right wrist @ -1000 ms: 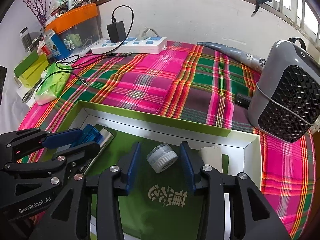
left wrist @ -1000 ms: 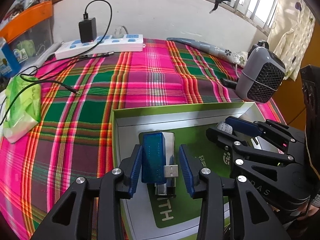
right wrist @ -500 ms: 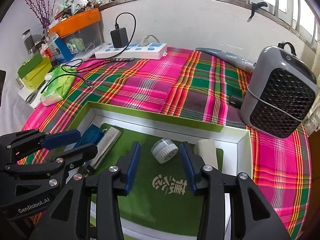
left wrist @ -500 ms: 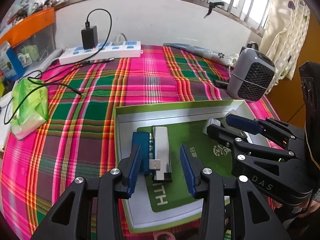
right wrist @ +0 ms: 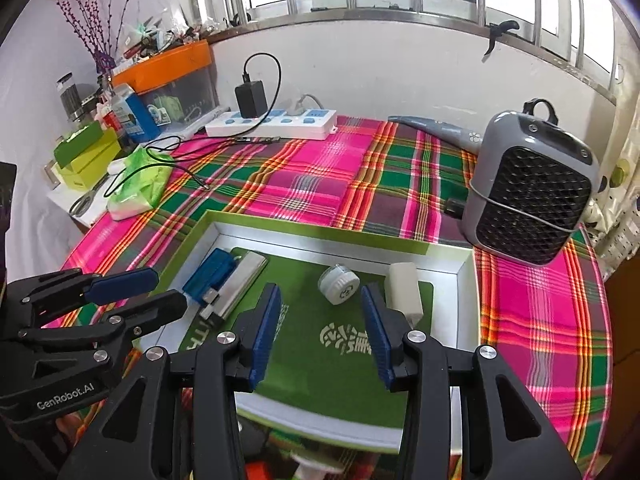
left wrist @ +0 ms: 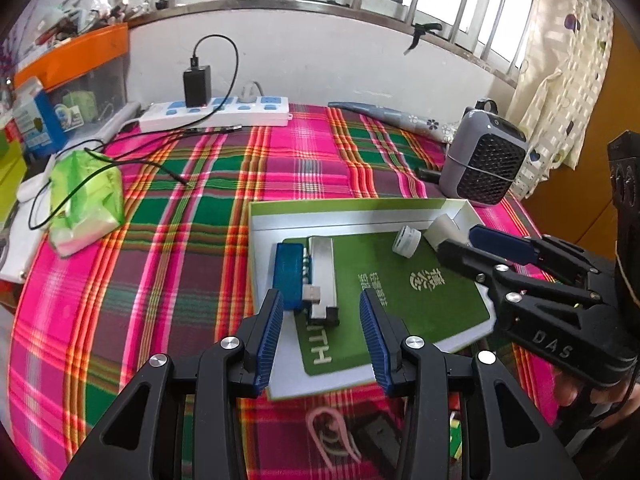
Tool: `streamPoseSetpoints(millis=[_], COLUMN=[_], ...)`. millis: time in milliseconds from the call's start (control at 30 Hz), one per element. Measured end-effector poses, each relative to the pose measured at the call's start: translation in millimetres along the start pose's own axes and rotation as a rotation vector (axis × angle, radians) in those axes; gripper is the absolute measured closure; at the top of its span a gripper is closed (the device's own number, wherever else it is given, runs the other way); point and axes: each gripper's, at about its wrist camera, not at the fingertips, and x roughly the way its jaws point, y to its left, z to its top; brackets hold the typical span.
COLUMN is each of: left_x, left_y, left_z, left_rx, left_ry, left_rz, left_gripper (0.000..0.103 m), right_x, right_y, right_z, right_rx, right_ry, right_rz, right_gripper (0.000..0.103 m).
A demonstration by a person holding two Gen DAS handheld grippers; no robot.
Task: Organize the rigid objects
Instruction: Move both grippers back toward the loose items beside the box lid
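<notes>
A shallow green-rimmed box (left wrist: pixel 344 204) (right wrist: pixel 320 232) lies on the plaid cloth with a green card inside. A blue USB device (left wrist: pixel 289 272) (right wrist: pixel 210 274) and a silver metal piece (left wrist: pixel 323 276) (right wrist: pixel 244 276) lie side by side at its left. A white round cap (left wrist: pixel 408 242) (right wrist: pixel 338 284) and a white block (left wrist: pixel 442 228) (right wrist: pixel 404 290) rest at its right. My left gripper (left wrist: pixel 320 312) (right wrist: pixel 168 288) hovers open above the near end of the USB device, gripping nothing. My right gripper (right wrist: pixel 320 304) (left wrist: pixel 460 240) is open and empty, just short of the cap.
A grey heater (left wrist: pixel 484 164) (right wrist: pixel 532 200) stands at the right of the cloth. A white power strip (left wrist: pixel 216 114) (right wrist: pixel 272 122) with a black charger lies by the back wall. A green tissue pack (left wrist: pixel 86 196) (right wrist: pixel 140 184) and a black cable are at the left. Pink bands (left wrist: pixel 332 436) lie near the front edge.
Both grippers have drawn back and upward from the box. The USB device was between the left fingers and now lies beyond their tips. The things in the box have not moved.
</notes>
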Motion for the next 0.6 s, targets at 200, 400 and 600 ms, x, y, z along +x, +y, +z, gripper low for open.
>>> streamPoseSetpoints(millis=[200, 400, 600], left_x=[-15, -26, -37], left_y=[3, 10, 16], left_z=[-15, -33, -50], left_rx=[-0.01, -0.041, -0.054], left_ry=[-0.008, -0.014, -0.019], left_rz=[-0.003, -0.022, -0.027], left_gripper=[0.064, 0.064, 0.064], right_x=[-22, -38, -52], right_y=[0, -2, -4], right_z=[-11, -30, -59], right_rx=[0.006, 0.018, 0.021], right_ry=[-0.028, -0.037, -0.034], right_rz=[-0.005, -0.01, -0.021], right_gripper=[0.06, 0.06, 0.06])
